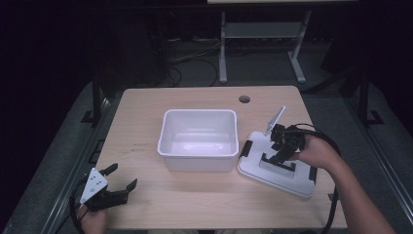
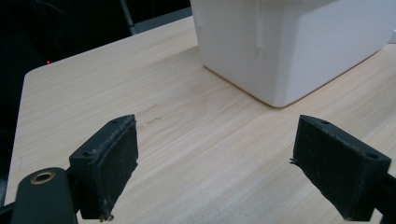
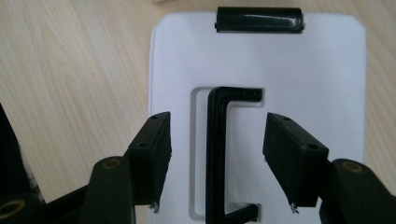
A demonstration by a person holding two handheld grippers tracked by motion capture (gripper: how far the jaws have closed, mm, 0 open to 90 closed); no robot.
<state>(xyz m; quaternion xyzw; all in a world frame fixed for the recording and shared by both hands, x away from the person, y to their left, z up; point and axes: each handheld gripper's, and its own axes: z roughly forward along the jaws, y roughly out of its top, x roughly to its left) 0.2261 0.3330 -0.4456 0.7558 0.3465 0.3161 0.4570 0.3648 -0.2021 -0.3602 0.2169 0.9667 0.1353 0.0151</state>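
Note:
A white lid (image 1: 272,168) (image 3: 317,70) with black end clips lies flat on the table, to the right of the white bin (image 1: 198,140) (image 2: 289,46). A black handle (image 1: 277,163) (image 3: 217,154) lies folded in the lid's recess. My right gripper (image 1: 278,157) (image 3: 217,158) hangs just over the lid, open, its jaws on either side of the handle with a gap on both sides. My left gripper (image 1: 122,176) (image 2: 215,168) sits at the table's front left corner, open with nothing between its jaws, pointed at the bin.
The bin holds nothing I can see. A round cable hole (image 1: 244,99) marks the table's far edge. A grey plate (image 1: 275,120) sticks up from the right gripper. Metal stand legs (image 1: 223,63) stand on the floor beyond the table.

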